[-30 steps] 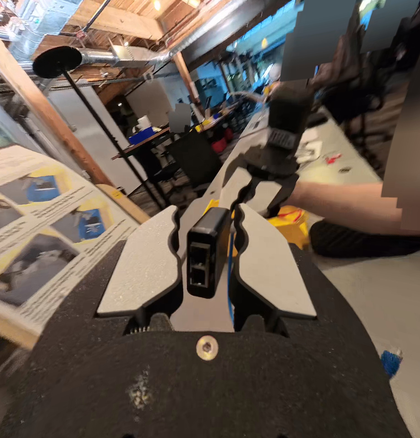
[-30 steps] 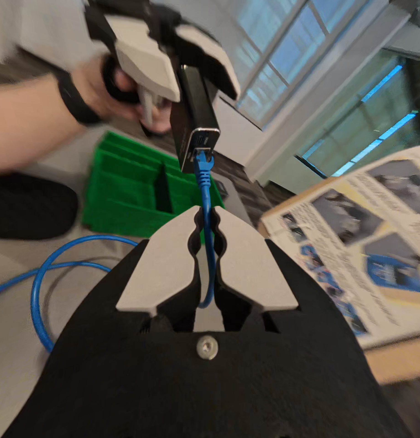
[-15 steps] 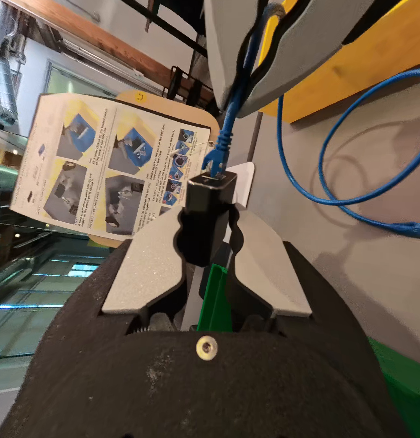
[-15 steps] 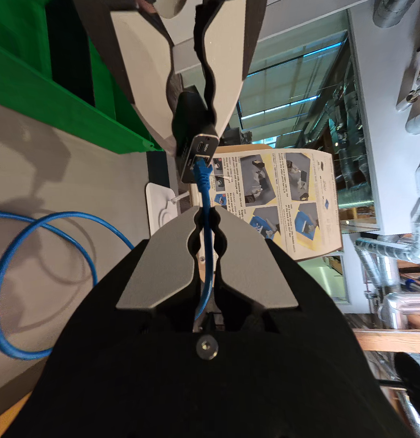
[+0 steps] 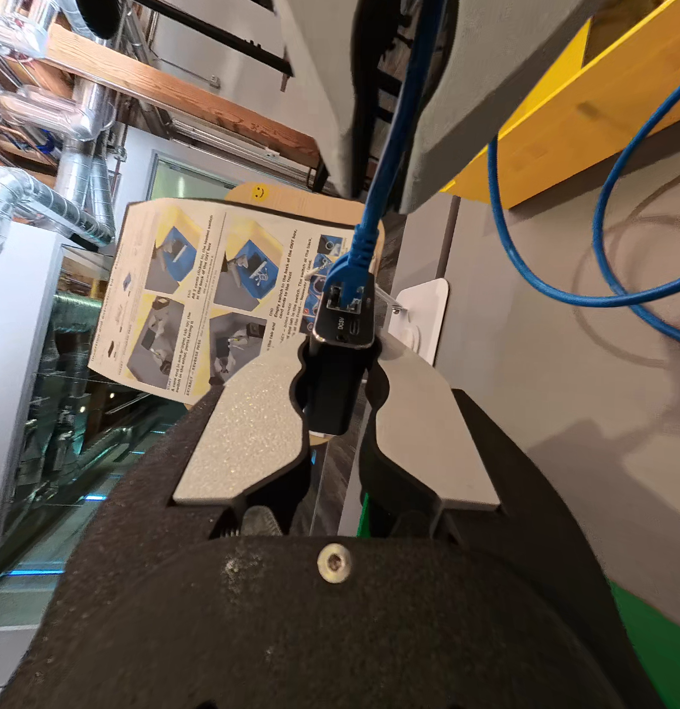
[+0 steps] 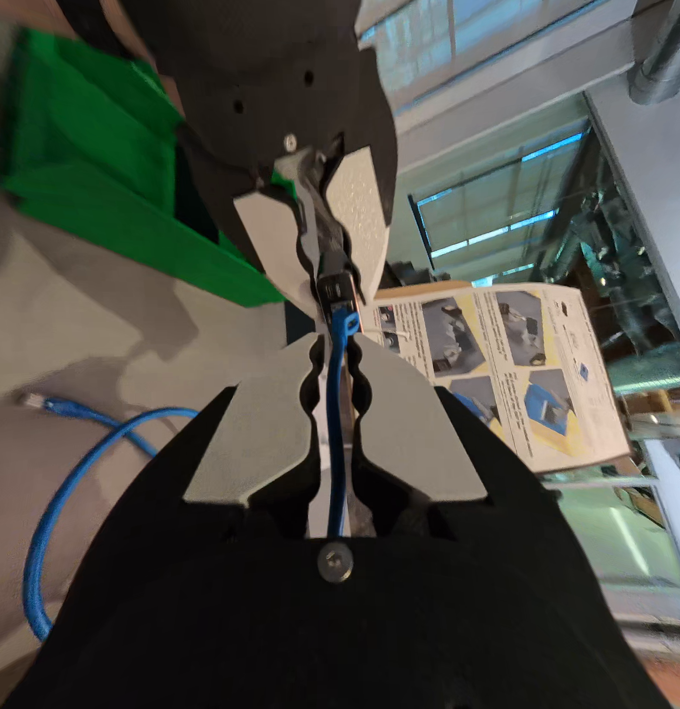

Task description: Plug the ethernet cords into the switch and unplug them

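Switch (image 5: pixel 340 368) sits clamped in the left gripper (image 5: pixel 338 345), port face pointing straight at the right gripper (image 6: pixel 335 345), which pinches the blue cord (image 6: pixel 336 422) just behind its plug (image 5: pixel 349 268), cord and switch sharing one axis.

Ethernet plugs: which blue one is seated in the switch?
The plug just beyond the right gripper tips, on the cord it pinches, sits in the black switch. The other plug lies loose on the grey table.
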The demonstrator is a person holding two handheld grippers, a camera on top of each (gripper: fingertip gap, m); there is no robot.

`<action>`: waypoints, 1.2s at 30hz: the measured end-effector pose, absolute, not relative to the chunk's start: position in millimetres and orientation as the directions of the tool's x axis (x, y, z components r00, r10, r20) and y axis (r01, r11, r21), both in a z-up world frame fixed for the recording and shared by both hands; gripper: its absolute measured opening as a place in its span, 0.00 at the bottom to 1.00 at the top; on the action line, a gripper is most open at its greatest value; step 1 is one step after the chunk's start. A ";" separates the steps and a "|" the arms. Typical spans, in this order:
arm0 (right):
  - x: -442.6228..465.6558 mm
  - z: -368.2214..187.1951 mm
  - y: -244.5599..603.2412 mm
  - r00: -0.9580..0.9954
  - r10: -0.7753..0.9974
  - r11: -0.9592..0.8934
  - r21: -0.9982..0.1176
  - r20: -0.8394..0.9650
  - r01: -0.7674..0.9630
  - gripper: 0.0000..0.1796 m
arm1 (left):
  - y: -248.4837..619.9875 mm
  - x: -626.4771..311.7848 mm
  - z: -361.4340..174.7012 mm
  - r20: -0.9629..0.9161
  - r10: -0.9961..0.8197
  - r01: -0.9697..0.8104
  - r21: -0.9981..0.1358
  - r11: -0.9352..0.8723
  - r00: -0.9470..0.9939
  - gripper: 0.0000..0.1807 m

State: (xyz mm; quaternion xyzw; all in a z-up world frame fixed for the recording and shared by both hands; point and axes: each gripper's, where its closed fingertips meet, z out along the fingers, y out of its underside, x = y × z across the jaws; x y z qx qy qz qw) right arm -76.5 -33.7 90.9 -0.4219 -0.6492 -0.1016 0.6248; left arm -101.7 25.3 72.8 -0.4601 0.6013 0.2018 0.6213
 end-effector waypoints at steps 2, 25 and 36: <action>-78.5 96.9 -41.1 0.141 0.417 0.663 -0.406 0.898 0.629 0.12 | 22.3 -96.8 72.3 -0.934 -0.303 -0.802 -0.325 0.502 0.189 0.14; -71.7 88.6 -22.5 0.087 0.248 0.639 -0.230 0.965 0.734 0.10 | 7.4 -79.7 77.5 -0.966 -0.216 -0.824 -0.238 0.514 0.144 0.14; -73.5 77.1 -21.3 0.054 0.282 0.635 -0.229 0.958 0.737 0.09 | 8.6 -81.6 66.3 -0.973 -0.222 -0.849 -0.175 0.498 0.071 0.14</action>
